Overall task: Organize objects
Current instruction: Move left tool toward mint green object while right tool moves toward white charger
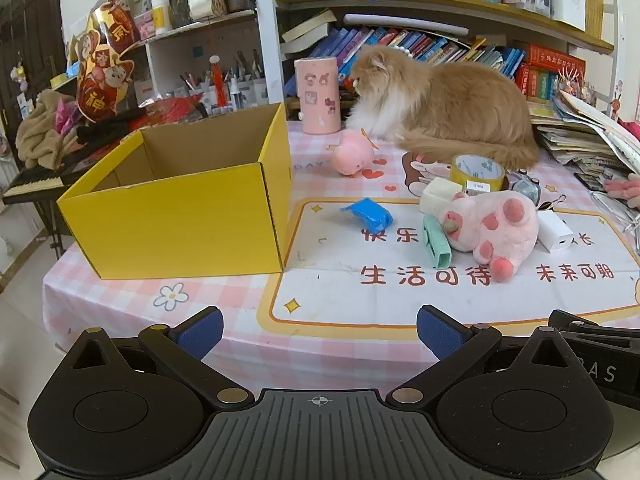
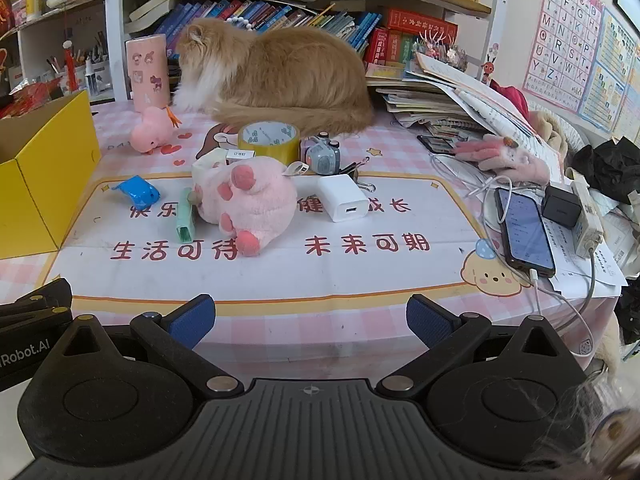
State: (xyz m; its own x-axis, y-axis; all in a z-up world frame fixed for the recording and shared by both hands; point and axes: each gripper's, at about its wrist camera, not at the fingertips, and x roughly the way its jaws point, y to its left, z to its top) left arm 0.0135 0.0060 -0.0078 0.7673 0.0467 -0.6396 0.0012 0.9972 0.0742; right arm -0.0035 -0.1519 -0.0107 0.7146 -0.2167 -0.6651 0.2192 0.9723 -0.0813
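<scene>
- Both the left gripper (image 1: 320, 330) and right gripper (image 2: 311, 320) hover at the near edge of the table (image 2: 360, 280), fingers spread wide, holding nothing.
- Mid-table: a pink paw plush (image 2: 246, 200) lies beside a mint clip (image 2: 185, 220), a blue wrapper (image 2: 138, 192) and a white charger (image 2: 342, 197).
- The open yellow box (image 1: 180, 216) stands to the left.
- Behind, a tape roll (image 2: 269, 138) fronts a resting ginger cat (image 2: 280, 76).

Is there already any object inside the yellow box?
No, the left wrist view shows only bare cardboard inside the yellow box; the pink paw plush lies on the table.
</scene>
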